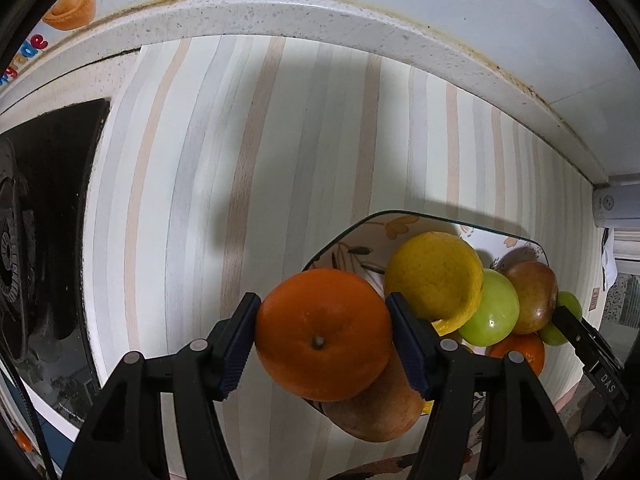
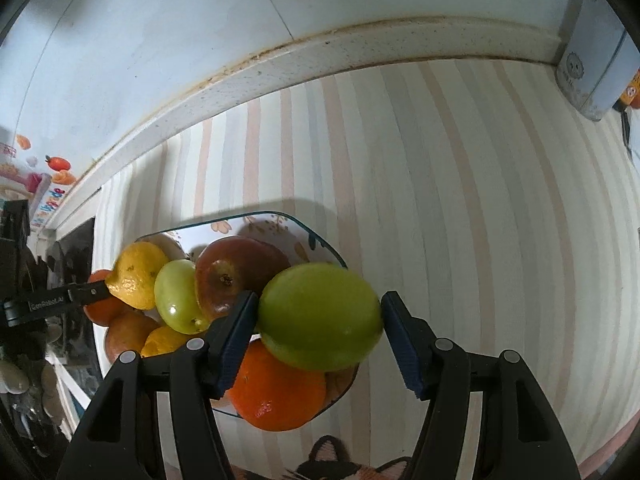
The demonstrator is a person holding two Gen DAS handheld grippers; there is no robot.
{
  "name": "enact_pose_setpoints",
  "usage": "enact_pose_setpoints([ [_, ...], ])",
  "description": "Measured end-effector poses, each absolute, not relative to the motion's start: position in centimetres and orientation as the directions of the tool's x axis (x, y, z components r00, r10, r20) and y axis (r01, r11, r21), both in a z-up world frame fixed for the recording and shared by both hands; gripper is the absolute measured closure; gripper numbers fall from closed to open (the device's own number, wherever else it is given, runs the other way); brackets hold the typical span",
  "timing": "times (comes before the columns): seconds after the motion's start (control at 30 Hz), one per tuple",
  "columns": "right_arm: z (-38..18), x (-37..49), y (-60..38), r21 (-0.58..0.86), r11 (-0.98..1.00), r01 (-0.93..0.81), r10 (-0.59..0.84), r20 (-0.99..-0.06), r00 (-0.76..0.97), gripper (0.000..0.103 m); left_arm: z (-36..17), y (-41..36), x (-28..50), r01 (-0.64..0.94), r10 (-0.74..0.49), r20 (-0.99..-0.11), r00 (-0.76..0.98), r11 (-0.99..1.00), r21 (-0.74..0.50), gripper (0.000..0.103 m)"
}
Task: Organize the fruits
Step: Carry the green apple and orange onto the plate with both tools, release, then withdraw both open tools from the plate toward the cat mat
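Note:
My left gripper [image 1: 322, 338] is shut on an orange [image 1: 322, 333] and holds it over the near left edge of a flower-patterned plate [image 1: 362, 236]. The plate holds a yellow citrus [image 1: 434, 276], a green apple [image 1: 494, 308], a red-brown apple [image 1: 534, 296], another orange [image 1: 522, 350] and a tan fruit [image 1: 380, 412]. My right gripper [image 2: 318, 318] is shut on a large green apple [image 2: 320, 316] over the plate's [image 2: 256, 224] right side, above an orange [image 2: 276, 392]. The right gripper also shows in the left wrist view [image 1: 580, 330].
The plate sits on a striped mat [image 1: 280, 140]. A white speckled counter edge [image 1: 320, 16] and wall run behind. A black stove [image 1: 44, 208] lies left. A blue-white canister [image 2: 596, 56] stands at the far right. A cat-patterned cloth [image 2: 340, 460] lies at the near edge.

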State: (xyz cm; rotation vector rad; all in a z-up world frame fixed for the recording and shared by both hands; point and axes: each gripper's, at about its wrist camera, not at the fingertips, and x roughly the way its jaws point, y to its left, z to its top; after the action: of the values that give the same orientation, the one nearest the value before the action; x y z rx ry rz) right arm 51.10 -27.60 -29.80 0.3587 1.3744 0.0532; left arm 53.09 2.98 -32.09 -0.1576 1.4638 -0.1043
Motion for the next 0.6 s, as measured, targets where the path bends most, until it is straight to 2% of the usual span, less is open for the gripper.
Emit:
enact_pose_setpoints([
  [0.03,-29.8,51.1,-27.6,0.284,0.944,0.171,0.248,-0.947,0.201,0.034,-32.1,3.0,53.1,-0.081,-0.144,-0.990,-0.006,0.986,-0.143,0.041],
  [0.13,-29.3,51.1,-27.3,0.287,0.942,0.173,0.250,-0.946,0.206,0.023,-31.9,3.0,53.2,-0.085,-0.146,-0.989,-0.006,0.986,-0.145,0.037],
  [0.17,-29.1,51.0,-27.2,0.283,0.944,0.170,0.246,-0.946,0.212,0.022,-31.8,3.1,53.2,-0.082,-0.145,-0.989,-0.005,0.986,-0.144,0.034],
  [0.2,-28.8,51.0,-27.1,0.279,0.946,0.166,0.242,-0.946,0.214,0.022,-31.8,3.1,53.1,-0.080,-0.138,-0.990,-0.005,0.987,-0.137,0.031],
  [0.27,-28.3,50.9,-26.9,0.264,0.951,0.160,0.228,-0.950,0.213,0.012,-31.3,3.4,53.1,-0.080,-0.119,-0.993,-0.006,0.990,-0.118,0.015],
  [0.3,-28.0,50.7,-26.7,0.256,0.954,0.155,0.221,-0.952,0.212,0.010,-31.1,3.5,53.0,-0.077,-0.117,-0.993,0.000,0.990,-0.117,0.014],
  [0.6,-25.0,48.4,-23.5,0.138,0.988,0.075,0.117,-0.965,0.236,0.009,-27.9,3.2,51.2,-0.057,-0.070,-0.995,0.069,0.996,-0.074,0.012],
])
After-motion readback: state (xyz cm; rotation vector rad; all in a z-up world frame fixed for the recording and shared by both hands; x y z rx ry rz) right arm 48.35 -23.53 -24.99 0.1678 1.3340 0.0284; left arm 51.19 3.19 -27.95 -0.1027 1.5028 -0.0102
